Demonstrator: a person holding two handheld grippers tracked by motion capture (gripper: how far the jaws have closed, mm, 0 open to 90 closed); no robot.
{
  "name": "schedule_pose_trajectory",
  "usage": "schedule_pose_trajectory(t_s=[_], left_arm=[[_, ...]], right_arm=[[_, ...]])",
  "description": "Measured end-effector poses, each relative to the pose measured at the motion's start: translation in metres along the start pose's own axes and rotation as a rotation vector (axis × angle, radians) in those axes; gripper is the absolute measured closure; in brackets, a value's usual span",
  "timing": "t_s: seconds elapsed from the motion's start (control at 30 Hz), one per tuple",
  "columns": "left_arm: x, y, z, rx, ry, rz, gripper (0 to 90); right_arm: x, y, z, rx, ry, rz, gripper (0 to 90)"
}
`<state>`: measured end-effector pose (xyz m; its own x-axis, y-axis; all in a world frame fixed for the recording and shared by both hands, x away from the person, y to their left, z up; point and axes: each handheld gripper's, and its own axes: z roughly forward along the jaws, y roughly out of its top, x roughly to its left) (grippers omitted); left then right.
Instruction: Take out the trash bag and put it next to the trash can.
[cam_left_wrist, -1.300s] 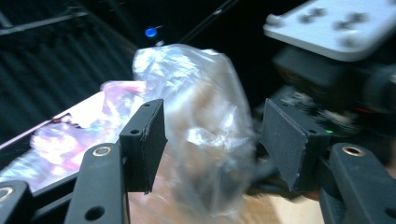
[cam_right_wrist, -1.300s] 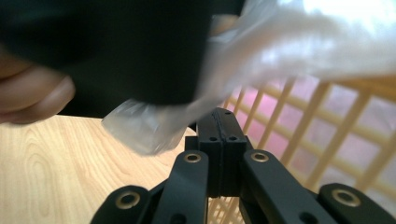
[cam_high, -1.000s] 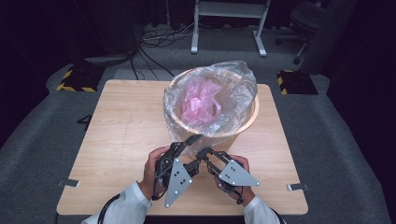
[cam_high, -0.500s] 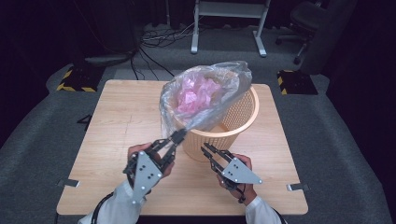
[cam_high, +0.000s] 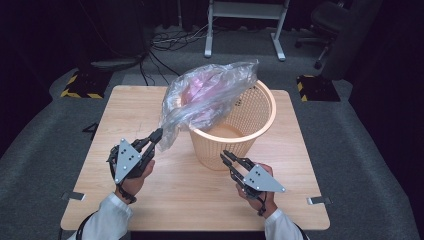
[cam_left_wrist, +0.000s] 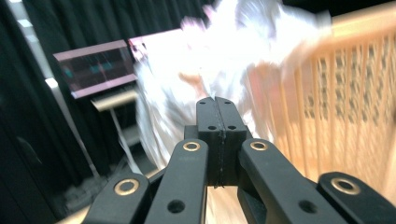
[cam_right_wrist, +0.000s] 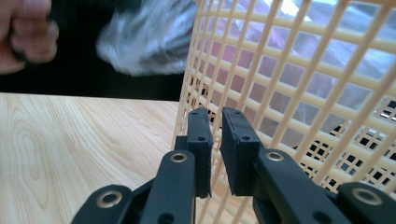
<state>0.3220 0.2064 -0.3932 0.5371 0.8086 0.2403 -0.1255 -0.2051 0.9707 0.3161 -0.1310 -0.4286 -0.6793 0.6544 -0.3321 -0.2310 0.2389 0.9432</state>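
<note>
Looks like a lab or recording studio to me — black curtains (cam_left_wrist: 56, 28) all round, grey carpet (cam_high: 45, 150), cables (cam_high: 165, 42) past the table's (cam_high: 200, 195) far edge, hazard-striped floor plates (cam_high: 80, 85), an office chair (cam_high: 327, 20).

Motion blur smears the plastic bag (cam_left_wrist: 224, 60); its pink contents stay perhaps unidentifiable.

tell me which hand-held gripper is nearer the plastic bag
Left. The left hand-held gripper is shut on the plastic bag at its lower edge, left of the basket. The right hand-held gripper sits at the basket's near wall, below the bag.
</note>
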Motion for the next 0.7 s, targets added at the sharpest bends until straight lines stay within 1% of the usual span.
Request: schedule_pose_trajectory(t_s=[0.03,0.1,0.17,0.23,0.3,0.37,0.43,0.47,0.53,0.57,0.63,0.67,0.7], left_arm=[[-0.002,-0.005,0.001,0.018,-0.015,0.003,89.9],[-0.008,-0.012,0.004,0.049,-0.027,0.032,89.9],[-0.015,-0.016,0.008,0.073,-0.059,0.046,89.9],[-0.024,-0.020,0.014,0.095,-0.087,0.058,89.9],[-0.036,-0.024,0.019,0.117,-0.116,0.089,89.9],[-0.044,-0.025,0.021,0.122,-0.133,0.103,89.9],[-0.050,-0.024,0.023,0.121,-0.152,0.109,89.9],[-0.053,-0.023,0.023,0.117,-0.161,0.106,89.9],[-0.058,-0.022,0.023,0.114,-0.176,0.117,89.9],[-0.060,-0.021,0.022,0.114,-0.185,0.121,89.9],[-0.063,-0.022,0.021,0.114,-0.205,0.118,89.9],[-0.065,-0.023,0.020,0.115,-0.214,0.117,89.9],[-0.066,-0.023,0.019,0.116,-0.223,0.114,89.9]], right_arm=[[0.000,0.001,0.000,-0.001,0.000,-0.001,81.8],[0.000,0.002,0.001,-0.009,-0.003,0.002,80.9],[0.003,0.005,0.002,-0.024,-0.006,0.002,79.6],[0.008,0.011,0.005,-0.047,0.002,-0.001,78.7],[0.014,0.017,0.009,-0.071,0.006,-0.005,76.3],[0.022,0.024,0.015,-0.098,0.012,-0.006,73.1],[0.030,0.031,0.021,-0.120,0.026,-0.004,72.5],[0.035,0.034,0.024,-0.127,0.034,-0.013,71.2],[0.043,0.041,0.031,-0.137,0.033,-0.032,68.5],[0.046,0.044,0.035,-0.136,0.036,-0.025,67.6],[0.048,0.047,0.043,-0.126,0.022,0.001,65.9],[0.047,0.048,0.047,-0.128,0.032,0.020,66.1],[0.047,0.048,0.050,-0.118,0.037,0.033,66.4]])
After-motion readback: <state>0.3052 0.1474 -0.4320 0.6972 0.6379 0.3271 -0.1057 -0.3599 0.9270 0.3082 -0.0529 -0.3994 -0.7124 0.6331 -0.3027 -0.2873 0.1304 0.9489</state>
